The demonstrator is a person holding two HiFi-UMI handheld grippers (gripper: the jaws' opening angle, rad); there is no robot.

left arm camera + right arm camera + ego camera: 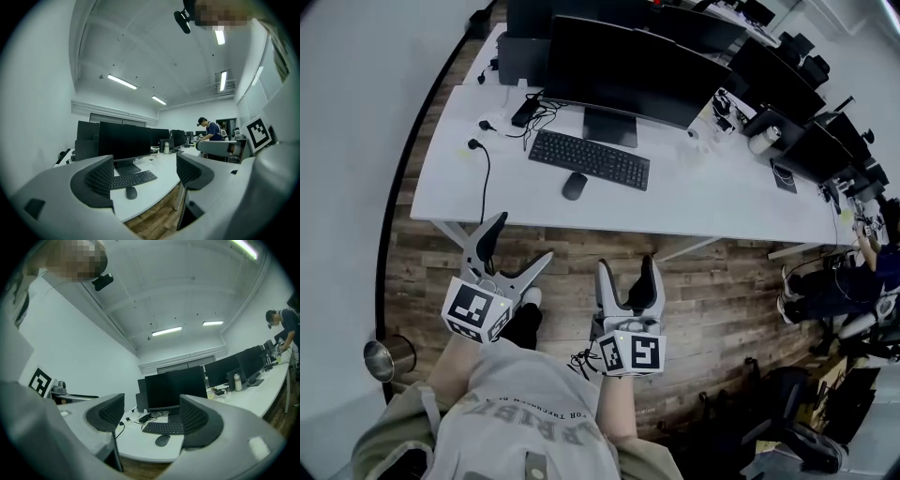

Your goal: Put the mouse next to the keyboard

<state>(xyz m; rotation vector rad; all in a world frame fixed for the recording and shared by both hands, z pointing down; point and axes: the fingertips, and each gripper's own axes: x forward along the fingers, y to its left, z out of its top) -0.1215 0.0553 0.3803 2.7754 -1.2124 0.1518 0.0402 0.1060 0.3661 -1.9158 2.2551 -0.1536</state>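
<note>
A dark mouse [574,186] lies on the white desk [712,202], just in front of the left end of the black keyboard [589,158]. Both grippers hang over the wooden floor, short of the desk's front edge. My left gripper [522,239] stands open and empty, as does my right gripper [626,267]. The left gripper view shows the mouse [131,192] and keyboard [133,178] far off between the spread jaws of the left gripper [145,173]. In the right gripper view the mouse [162,440] and keyboard [164,428] sit well beyond the right gripper [152,416].
A large monitor [623,70] stands behind the keyboard, with cables [530,112] and a plug lead [483,164] at the desk's left. A metal bin [389,356] sits on the floor at the left. A person [862,272] and chairs are at the far right.
</note>
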